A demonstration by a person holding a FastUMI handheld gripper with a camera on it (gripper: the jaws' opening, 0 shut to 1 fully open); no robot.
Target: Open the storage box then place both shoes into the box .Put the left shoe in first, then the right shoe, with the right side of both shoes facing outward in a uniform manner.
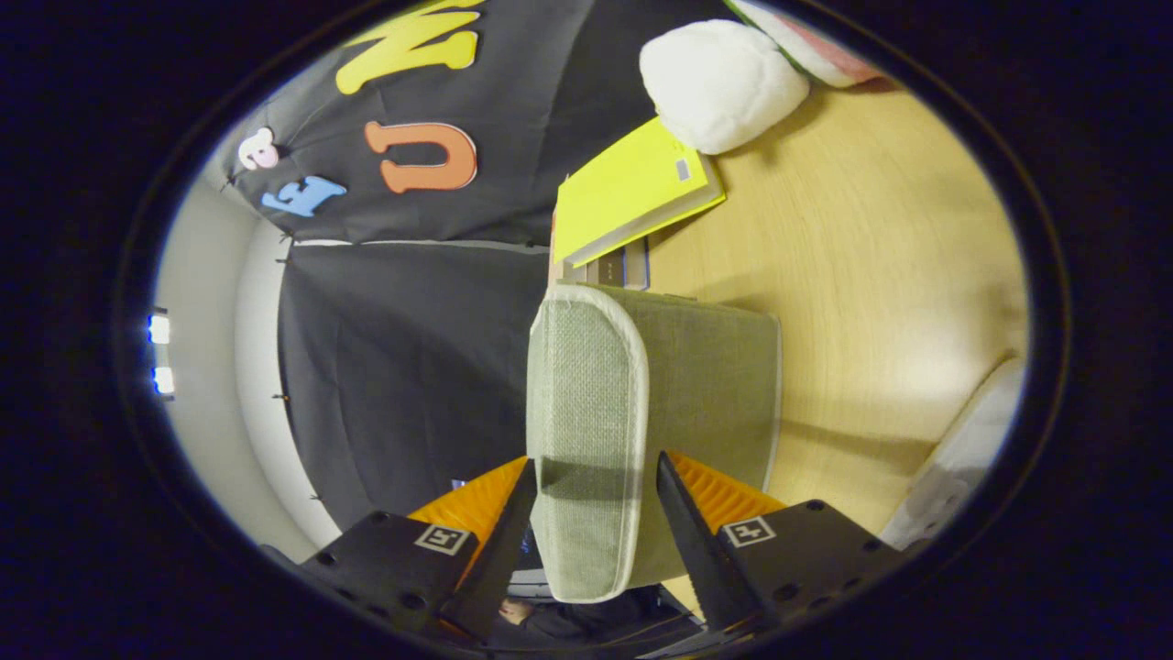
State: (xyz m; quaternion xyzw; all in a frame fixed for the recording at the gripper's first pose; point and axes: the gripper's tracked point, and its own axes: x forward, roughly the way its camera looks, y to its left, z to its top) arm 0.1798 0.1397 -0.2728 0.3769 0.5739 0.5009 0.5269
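Observation:
The storage box [710, 385] is grey-green woven fabric with white piping and stands on the wooden table [871, 257]. Its lid [586, 394], a padded panel with rounded corners, runs straight ahead from between my fingers. My gripper [594, 490] is shut on the lid's near end, one finger pressing each face. The box body lies just beyond the finger on the table's side. Part of a white shoe [958, 463] lies on the table, off to the side past the box. The box's inside is hidden.
A yellow book [632, 188] rests on a small stack beyond the box. A white plush item [719, 82] sits further along the table, with a pink-and-white object [816, 46] behind it. Black cloth hangs on the side away from the table.

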